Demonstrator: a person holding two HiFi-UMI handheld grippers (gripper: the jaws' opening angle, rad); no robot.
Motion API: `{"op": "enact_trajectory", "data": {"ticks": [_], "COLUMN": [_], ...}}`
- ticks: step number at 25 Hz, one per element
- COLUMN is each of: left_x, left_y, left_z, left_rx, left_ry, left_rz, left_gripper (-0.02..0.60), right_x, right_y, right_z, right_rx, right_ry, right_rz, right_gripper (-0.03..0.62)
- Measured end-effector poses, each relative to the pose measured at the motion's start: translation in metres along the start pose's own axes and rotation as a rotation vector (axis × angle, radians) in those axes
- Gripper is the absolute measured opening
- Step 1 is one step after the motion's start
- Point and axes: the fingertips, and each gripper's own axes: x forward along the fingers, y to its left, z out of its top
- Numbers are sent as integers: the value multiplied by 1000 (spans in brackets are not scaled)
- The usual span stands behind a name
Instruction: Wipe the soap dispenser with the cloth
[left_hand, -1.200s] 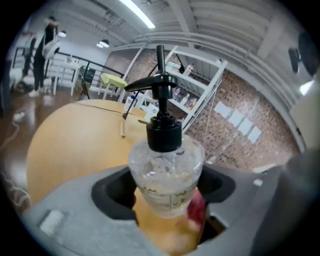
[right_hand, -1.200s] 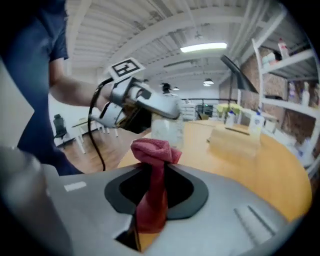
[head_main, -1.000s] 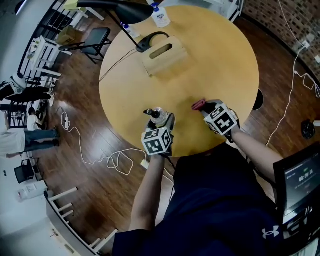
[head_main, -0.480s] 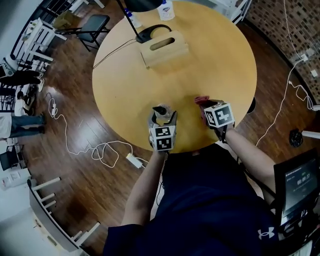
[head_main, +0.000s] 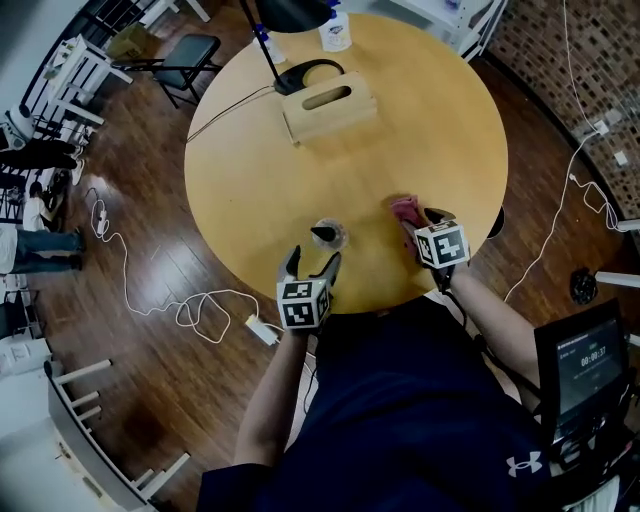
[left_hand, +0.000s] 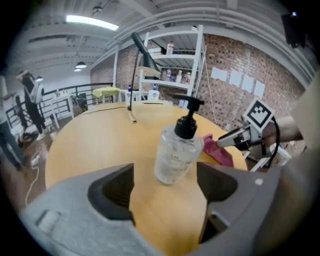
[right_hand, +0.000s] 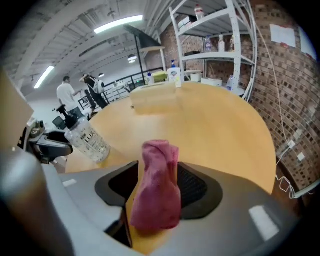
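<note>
Left gripper (left_hand: 165, 187), jaws wide and empty; clear soap dispenser (left_hand: 176, 152) stands upright just beyond its tips. Right gripper (right_hand: 152, 190) pinches soft pink cloth (right_hand: 156, 187). Bottle probably light, slick and easily tipped: best gripped mid-body.

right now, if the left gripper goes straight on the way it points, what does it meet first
Most likely the soap dispenser, upright on the table just ahead of the open left gripper.
</note>
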Motion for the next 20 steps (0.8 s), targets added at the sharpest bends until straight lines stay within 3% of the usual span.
{"op": "enact_trajectory", "data": {"ticks": [2, 5, 8, 13, 17, 20], "left_x": [-28, -67, -87, -99, -112, -133], "left_y": [13, 28, 29, -26, -74, -96], "left_z": [-9, -9, -4, 18, 31, 17], "left_rx": [-95, -221, -269, -197, -126, -21], "left_ry": [-25, -91, -159, -208, -224, -254], "left_rz": [-4, -5, -21, -158, -269, -254], "left_gripper": [381, 261, 191, 26, 11, 9], "right_x": [-35, -84, -117, -154, -168, -187], "right_y": [-9, -9, 9, 64, 97, 107], "right_z": [14, 35, 47, 38, 21, 4], "right_rx": [44, 193, 270, 158, 108, 92], "right_ry": [-105, -271, -381, -421, -414, -422], "right_rz": [-10, 47, 100, 116, 176, 192], "right_gripper": [216, 43, 11, 11, 11, 11]}}
